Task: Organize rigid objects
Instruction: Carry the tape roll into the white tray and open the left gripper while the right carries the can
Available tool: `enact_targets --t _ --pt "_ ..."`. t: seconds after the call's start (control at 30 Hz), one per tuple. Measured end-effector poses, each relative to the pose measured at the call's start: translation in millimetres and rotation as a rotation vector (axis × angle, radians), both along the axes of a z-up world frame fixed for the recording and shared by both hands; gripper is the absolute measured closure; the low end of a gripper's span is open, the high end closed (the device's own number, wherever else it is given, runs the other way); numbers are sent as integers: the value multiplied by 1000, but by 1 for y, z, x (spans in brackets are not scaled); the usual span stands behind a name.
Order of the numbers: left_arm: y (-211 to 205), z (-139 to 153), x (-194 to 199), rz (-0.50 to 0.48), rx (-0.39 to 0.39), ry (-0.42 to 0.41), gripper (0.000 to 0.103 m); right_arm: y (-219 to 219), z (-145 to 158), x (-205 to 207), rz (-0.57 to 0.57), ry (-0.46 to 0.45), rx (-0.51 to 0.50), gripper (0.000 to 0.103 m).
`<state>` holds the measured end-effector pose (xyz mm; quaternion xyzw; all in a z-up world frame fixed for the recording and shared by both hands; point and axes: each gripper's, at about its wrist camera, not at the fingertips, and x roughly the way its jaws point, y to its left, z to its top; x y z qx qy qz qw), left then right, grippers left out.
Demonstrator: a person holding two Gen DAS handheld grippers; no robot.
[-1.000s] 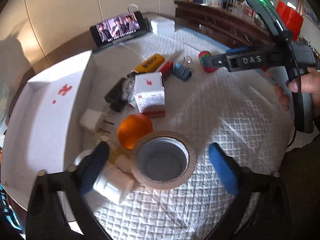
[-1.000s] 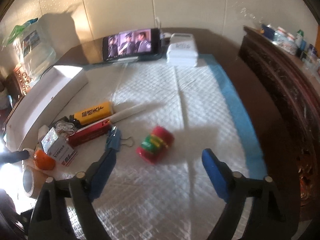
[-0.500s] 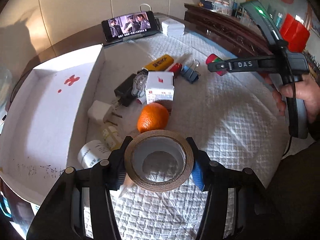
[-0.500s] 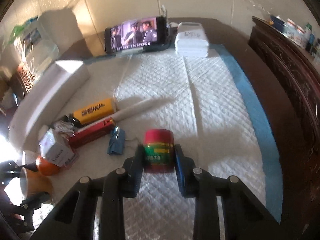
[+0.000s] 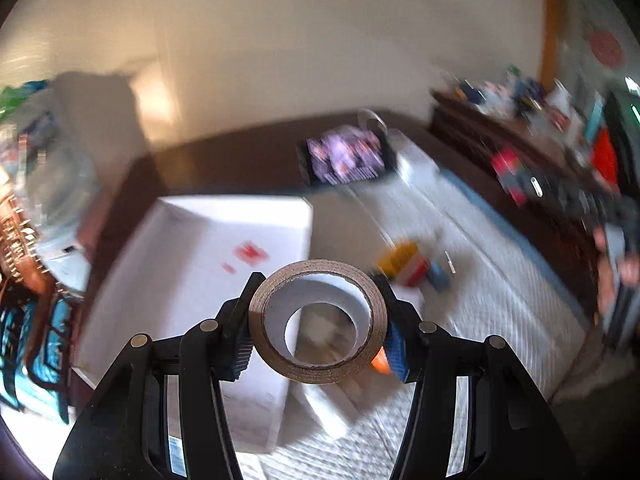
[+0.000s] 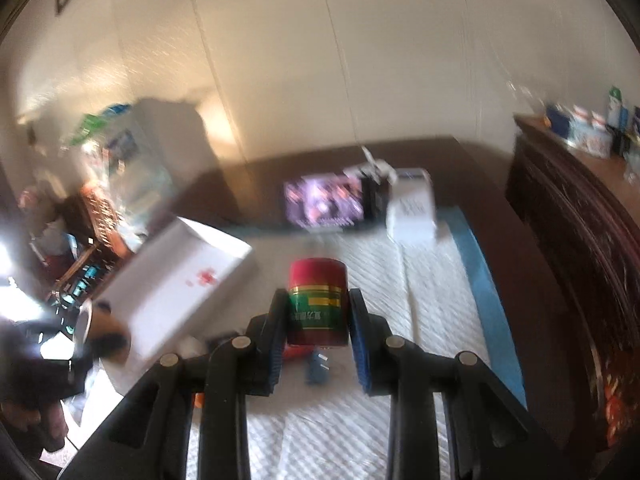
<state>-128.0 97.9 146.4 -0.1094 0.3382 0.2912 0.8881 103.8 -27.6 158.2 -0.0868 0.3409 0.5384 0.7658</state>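
White quilted cloth (image 6: 360, 432) covers the table; left gripper (image 5: 318, 330) clamps tape roll (image 5: 318, 322), right gripper (image 6: 318, 320) a jar (image 6: 318, 304).

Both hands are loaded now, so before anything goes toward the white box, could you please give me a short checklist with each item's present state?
1. Left tongs shut on the tape roll, pads on both sides: ok.
2. Right tongs shut on the red and green jar: ok.
3. Jar upright, red lid on top: ok.
4. White box open, with bare floor showing: ok.
5. Tape roll clear of the items below it: cannot tell; the picture is blurred.
6. Other gripper clear of the path to the box: cannot tell.
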Motion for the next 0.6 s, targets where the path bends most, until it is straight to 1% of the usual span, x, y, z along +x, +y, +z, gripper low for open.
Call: enact_targets --t 0.03,0.1,0.17,0.23,0.33,0.6 --pt "6 9 -5 37 -3 -24 50 3 3 -7 22 -8 11 74" --pt "13 13 -11 91 -6 -38 50 8 3 -19 58 -15 16 74" --pt "15 9 -16 139 10 -19 50 15 -1 -32 102 -9 6 74" --pt "16 1 -22 169 -6 -6 50 21 -7 -40 137 1 -9 74" --pt "17 -5 -28 177 -38 -10 50 28 -8 -51 179 0 -15 74" --pt "21 -8 -44 217 -60 -14 50 35 -8 -59 208 -5 0 74"
